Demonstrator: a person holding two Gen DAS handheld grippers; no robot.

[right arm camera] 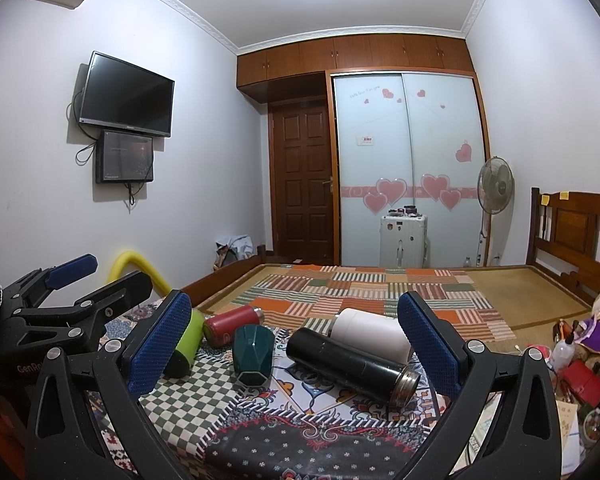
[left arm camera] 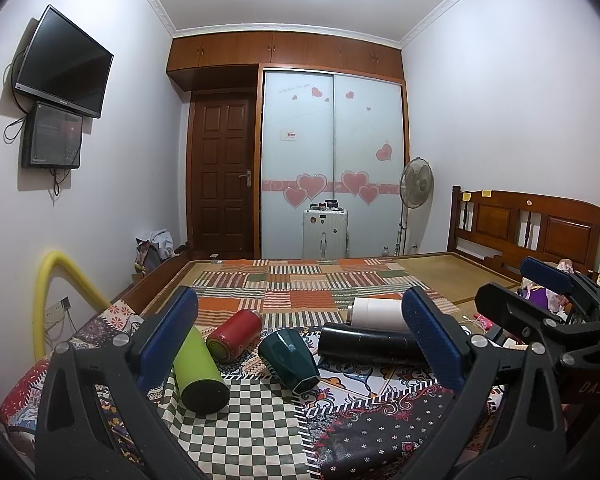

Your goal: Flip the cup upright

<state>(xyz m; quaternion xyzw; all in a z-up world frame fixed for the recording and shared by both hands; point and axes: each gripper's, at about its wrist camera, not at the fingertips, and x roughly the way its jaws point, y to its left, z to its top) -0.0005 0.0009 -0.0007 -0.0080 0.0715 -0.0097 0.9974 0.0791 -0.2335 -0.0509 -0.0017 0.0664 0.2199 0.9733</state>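
Five containers lie on their sides on a patchwork cloth [left arm camera: 260, 420] spread over the near end of a bed [left arm camera: 432, 276]. The dark green cup [left arm camera: 289, 360] lies toppled near the middle of the row, its faceted base turned toward the near edge of the cloth and its mouth pointing away, toward the far end of the bed. To its left lies a red can [left arm camera: 236, 334], and beyond that a lime green bottle [left arm camera: 200, 372] nearest the cloth's left edge. To the cup's right a black flask [left arm camera: 364, 346] lies crosswise with its steel mouth toward the right, and a white tumbler [left arm camera: 376, 314] lies just behind it, touching or nearly so.

The left gripper [left arm camera: 300, 344] is held level above the near edge of the cloth, pointing along the bed — its blue-padded fingers [left arm camera: 170, 332] spread wide, framing the bottle, can, cup and flask without touching any of them. It holds nothing.

The right gripper [right arm camera: 294, 344] hangs beside it at the same low, level angle, fingers [right arm camera: 162, 344] likewise far apart and empty — the cup sits between them in its view, clear of both pads. Each gripper shows at the edge of the other's camera, side by side, close together.

Against the far wall stand a suitcase [left arm camera: 326, 232] and a fan [left arm camera: 416, 182].
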